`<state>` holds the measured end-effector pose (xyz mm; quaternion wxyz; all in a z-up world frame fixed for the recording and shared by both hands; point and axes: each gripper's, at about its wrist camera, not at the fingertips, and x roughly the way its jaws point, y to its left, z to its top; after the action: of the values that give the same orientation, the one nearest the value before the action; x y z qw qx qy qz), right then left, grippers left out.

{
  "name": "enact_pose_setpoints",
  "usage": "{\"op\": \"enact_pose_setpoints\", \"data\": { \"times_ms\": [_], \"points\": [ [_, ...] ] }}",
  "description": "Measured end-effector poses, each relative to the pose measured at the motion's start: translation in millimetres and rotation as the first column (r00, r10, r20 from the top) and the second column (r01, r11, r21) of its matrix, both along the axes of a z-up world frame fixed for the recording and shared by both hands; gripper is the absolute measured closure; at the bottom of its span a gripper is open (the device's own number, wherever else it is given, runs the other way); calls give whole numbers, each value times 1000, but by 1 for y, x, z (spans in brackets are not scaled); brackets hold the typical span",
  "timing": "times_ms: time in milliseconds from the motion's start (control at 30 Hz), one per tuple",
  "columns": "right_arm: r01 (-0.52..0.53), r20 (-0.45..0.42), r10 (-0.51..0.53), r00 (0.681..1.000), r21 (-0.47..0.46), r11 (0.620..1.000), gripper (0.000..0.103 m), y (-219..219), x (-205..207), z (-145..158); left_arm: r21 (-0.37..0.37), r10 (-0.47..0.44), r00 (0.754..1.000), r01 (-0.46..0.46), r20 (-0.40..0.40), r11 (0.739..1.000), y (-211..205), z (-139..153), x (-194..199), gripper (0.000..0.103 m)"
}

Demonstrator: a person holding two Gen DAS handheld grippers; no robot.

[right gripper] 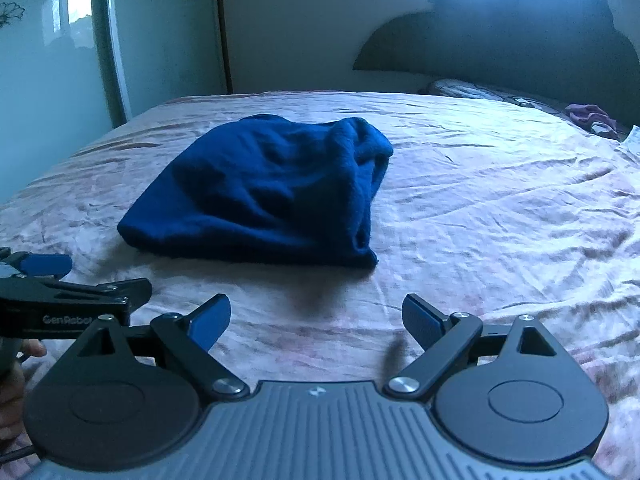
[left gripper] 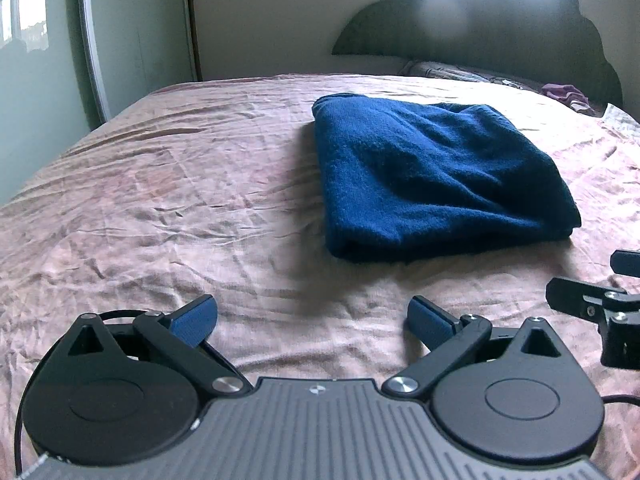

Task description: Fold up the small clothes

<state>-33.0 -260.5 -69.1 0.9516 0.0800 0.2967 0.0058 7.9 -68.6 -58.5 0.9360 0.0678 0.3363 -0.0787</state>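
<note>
A dark blue knitted garment lies folded into a thick rectangle on the pink bed sheet; it also shows in the right wrist view. My left gripper is open and empty, a little short of the garment's near edge. My right gripper is open and empty, also short of the near edge. The right gripper shows at the right edge of the left wrist view, and the left gripper shows at the left edge of the right wrist view. The two grippers sit side by side.
A dark scalloped headboard stands at the far end, with a patterned pillow and a small purple cloth below it. A wardrobe stands at the left beyond the bed edge.
</note>
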Motion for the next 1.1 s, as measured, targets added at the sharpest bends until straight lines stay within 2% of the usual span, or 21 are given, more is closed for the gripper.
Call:
{"op": "enact_pose_setpoints", "data": {
  "times_ms": [100,233,500,933,1100],
  "points": [
    [18,2,-18,1000,3,1000,1,-2,1,-2,1,1,1000,-1,6,1000,0,0,-1,0],
    [25,9,-25,1000,24,999,0,-4,1,-3,0,8,1000,-8,7,1000,1,0,-2,0],
    [55,23,-55,998,5,998,0,-2,2,-2,-12,17,1000,-17,11,1000,3,0,-3,0],
    [33,58,-33,998,5,999,0,1,2,0,-32,37,999,-37,6,999,6,0,-2,0],
    [28,7,-28,1000,14,1000,0,-2,7,-6,-31,38,999,-38,4,999,6,0,-2,0]
  ]
}}
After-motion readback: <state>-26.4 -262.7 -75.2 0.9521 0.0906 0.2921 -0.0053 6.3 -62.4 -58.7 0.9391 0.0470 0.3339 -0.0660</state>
